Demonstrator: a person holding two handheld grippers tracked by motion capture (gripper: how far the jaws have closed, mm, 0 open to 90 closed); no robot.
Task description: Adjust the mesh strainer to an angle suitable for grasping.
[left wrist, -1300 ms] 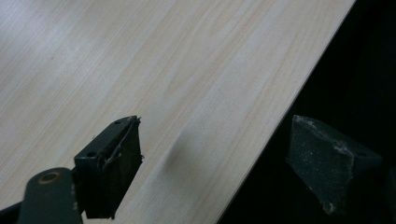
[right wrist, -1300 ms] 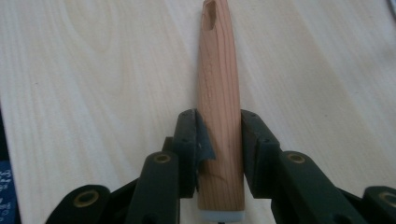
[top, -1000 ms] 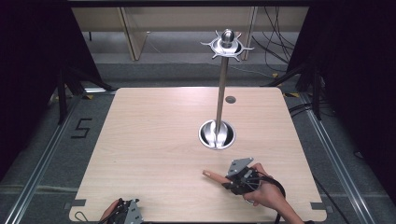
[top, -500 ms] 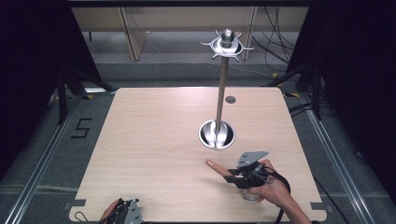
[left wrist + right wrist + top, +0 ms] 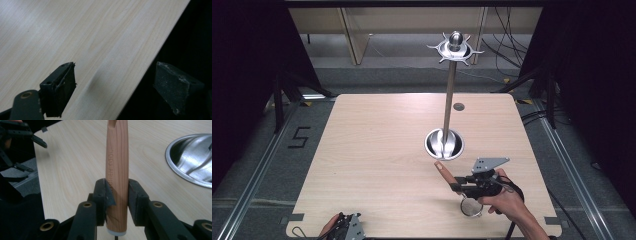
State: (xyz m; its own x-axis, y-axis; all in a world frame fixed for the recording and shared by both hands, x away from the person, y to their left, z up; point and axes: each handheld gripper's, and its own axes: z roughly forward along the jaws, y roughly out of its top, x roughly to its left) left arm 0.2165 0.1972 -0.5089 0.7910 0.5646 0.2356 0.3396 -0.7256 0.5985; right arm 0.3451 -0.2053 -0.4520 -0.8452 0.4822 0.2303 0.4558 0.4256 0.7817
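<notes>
- Item held: one small mesh strainer with a wooden handle [image 5: 443,169], lifted just off the table [image 5: 377,150]. Its round wire head [image 5: 471,206] hangs below the person's right hand [image 5: 507,200].
- Right tool [image 5: 457,186]: jaws clamped on the wooden handle [image 5: 116,177] near its ferrule end. In the right gripper view the handle runs straight out between the jaws.
- Long axis: handle tip points up-left in the high view, toward the steel base dish [image 5: 444,143] of the hanging stand; mesh head trails toward the near edge of the table.
- Key relation: the stand's base lies just beyond the handle tip. Its pole [image 5: 450,100] rises to a crown of hooks [image 5: 455,48] well above the strainer. A hanging move, by my judgement, calls for a long lift.
- Nearer hand: the right; the left tool [image 5: 346,226] rests at the near-left edge, well apart.
- Left tool state: jaws wide, nothing between them [image 5: 117,87].
- Count: one strainer, one stand, two tools, one table.
</notes>
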